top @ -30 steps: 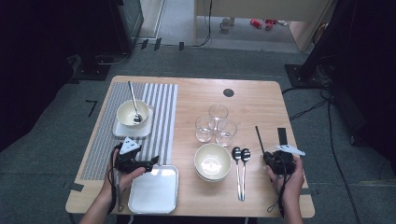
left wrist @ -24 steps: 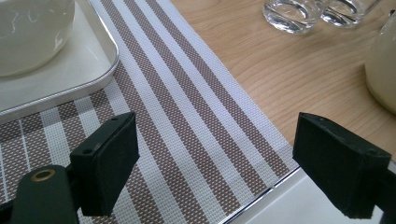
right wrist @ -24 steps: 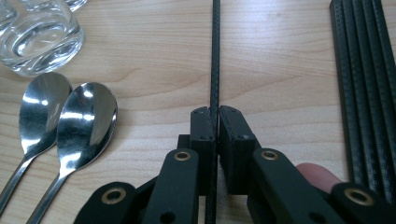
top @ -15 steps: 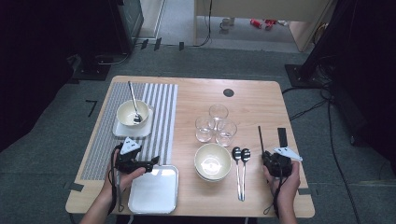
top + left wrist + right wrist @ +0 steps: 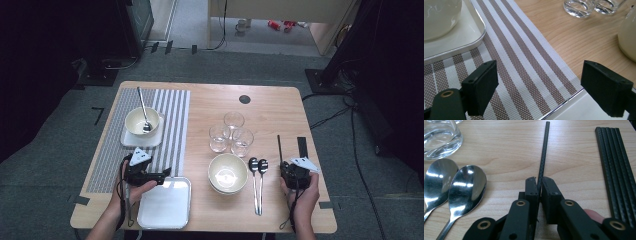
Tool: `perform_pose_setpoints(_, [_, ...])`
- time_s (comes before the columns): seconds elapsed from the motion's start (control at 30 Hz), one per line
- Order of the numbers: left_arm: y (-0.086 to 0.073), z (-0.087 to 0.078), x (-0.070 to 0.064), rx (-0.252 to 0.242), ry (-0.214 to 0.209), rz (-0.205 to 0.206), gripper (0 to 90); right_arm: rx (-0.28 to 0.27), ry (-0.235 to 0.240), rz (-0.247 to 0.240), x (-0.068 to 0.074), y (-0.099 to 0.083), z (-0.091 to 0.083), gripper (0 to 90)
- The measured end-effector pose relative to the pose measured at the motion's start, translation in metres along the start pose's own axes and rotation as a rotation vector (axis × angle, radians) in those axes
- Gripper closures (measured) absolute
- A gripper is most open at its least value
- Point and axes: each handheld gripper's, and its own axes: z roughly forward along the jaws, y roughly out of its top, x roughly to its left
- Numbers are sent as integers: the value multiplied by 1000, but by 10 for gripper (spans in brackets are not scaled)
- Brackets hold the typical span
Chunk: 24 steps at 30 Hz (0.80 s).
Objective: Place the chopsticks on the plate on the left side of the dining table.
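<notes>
Near right: right gripper [image 5: 538, 185], fingers [image 5: 532, 188] clamped on one black chopstick [image 5: 543, 150], probably carrying it to a place setting. Remaining chopsticks [image 5: 615, 155], four, lie right of it. Near left: left gripper [image 5: 539, 82], fingers wide apart, empty, over the striped mat [image 5: 524, 65] beside an empty tray [image 5: 165, 202], likely waiting. Mid-surface: two spoons [image 5: 257, 167], stacked bowls [image 5: 227, 172]. Farther: three glasses [image 5: 231, 132]; far left, bowl with spoon [image 5: 142, 121].
</notes>
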Motion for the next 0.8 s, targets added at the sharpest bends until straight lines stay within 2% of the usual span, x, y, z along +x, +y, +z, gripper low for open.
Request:
perform_pose_setpoints(0.07, [0, 0, 0, 2, 0, -1, 144, 0, 1, -7, 1, 0, 0, 855])
perform_pose_setpoints(0.27, [0, 1, 0, 3, -3, 4, 144, -1, 15, 12, -2, 0, 0, 872])
perform_pose_setpoints(0.43, [0, 2, -1, 4, -7, 2, 144, 12, 49, 34, -7, 2, 0, 875])
perform_pose_setpoints(0.63, [0, 1, -1, 1, -8, 0, 144, 21, 47, 53, -11, 2, -2, 876])
perform_pose_setpoints(0.8, [0, 2, -1, 3, -9, 3, 143, 3, 45, 69, -15, 5, -7, 877])
